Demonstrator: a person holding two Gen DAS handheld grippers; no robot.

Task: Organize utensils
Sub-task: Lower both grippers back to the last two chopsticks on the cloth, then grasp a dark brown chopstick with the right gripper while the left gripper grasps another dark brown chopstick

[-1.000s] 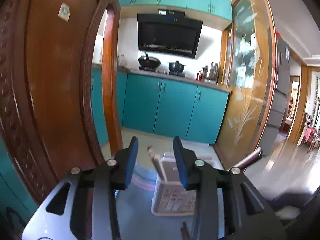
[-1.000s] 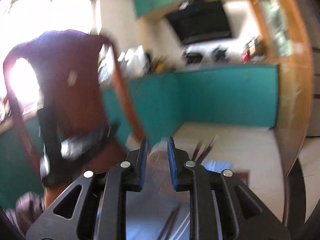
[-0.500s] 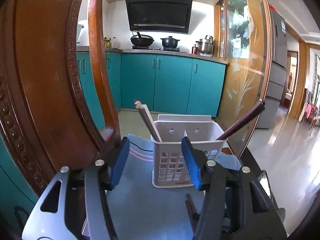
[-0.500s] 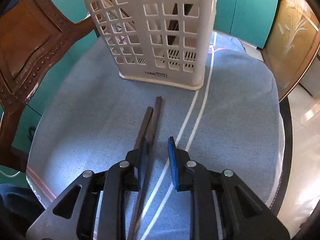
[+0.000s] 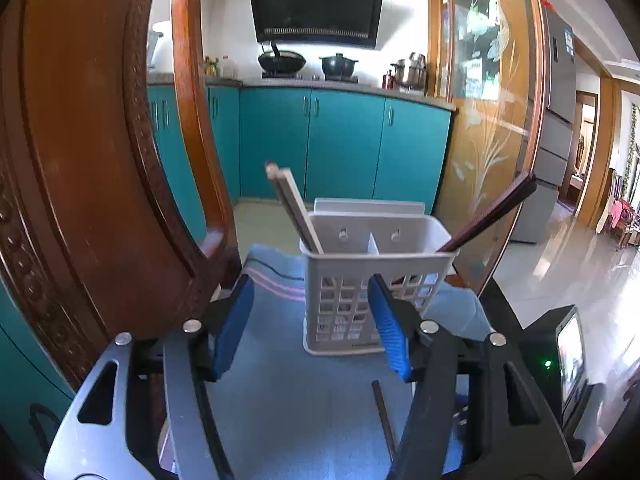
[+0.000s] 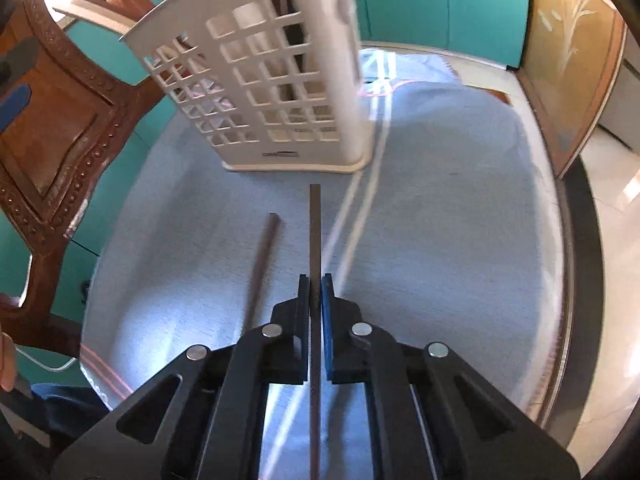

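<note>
In your left wrist view, your left gripper (image 5: pixel 310 320) has dropped slightly towards the desk (image 5: pixel 288 412); its fingers are spreading wider with nothing between them. The white basket (image 5: pixel 372 280) stands ahead near the far edge, pale chopsticks (image 5: pixel 294 206) in its left compartment, dark ones (image 5: pixel 490 212) in its right.

In your right wrist view, your right gripper (image 6: pixel 315 300) has come down and its fingers are closing, pinching one dark chopstick (image 6: pixel 315 232). Its mate (image 6: pixel 262 264) lies just beside, so that one waits.
</note>
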